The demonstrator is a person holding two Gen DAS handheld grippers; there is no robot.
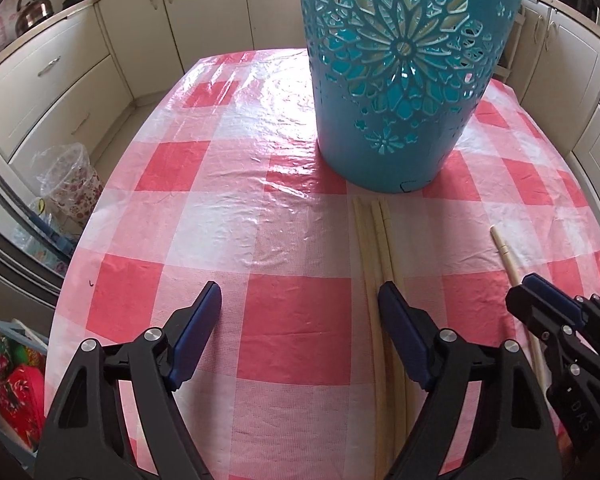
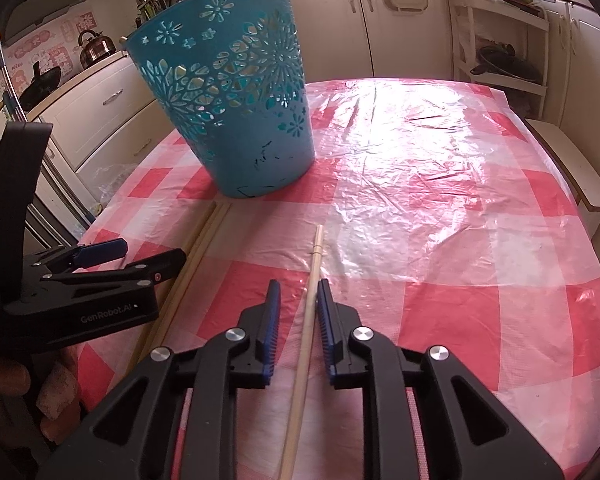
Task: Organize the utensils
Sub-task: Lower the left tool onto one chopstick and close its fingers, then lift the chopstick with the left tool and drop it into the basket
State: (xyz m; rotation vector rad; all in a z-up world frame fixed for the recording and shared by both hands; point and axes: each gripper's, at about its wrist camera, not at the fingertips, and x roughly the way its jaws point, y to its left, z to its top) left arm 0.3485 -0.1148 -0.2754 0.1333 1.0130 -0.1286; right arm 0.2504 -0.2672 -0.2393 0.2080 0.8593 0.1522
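On the desk (image 2: 440,200), all chopsticks lie outside the blue basket (image 2: 228,112); left gripper (image 1: 300,320) wide and empty, right gripper (image 2: 296,304) narrowly astride a single chopstick (image 2: 306,332), unclamped.

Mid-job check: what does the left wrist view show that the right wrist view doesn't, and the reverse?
Only the left wrist view: the left tongs from behind, open over the chopstick bundle, and a floral bin on the floor.
Only the right wrist view: the right tongs slightly open around the single chopstick, pads not pressing it, and a shelf rack.
Both: the blue basket, checked tablecloth, kettle.
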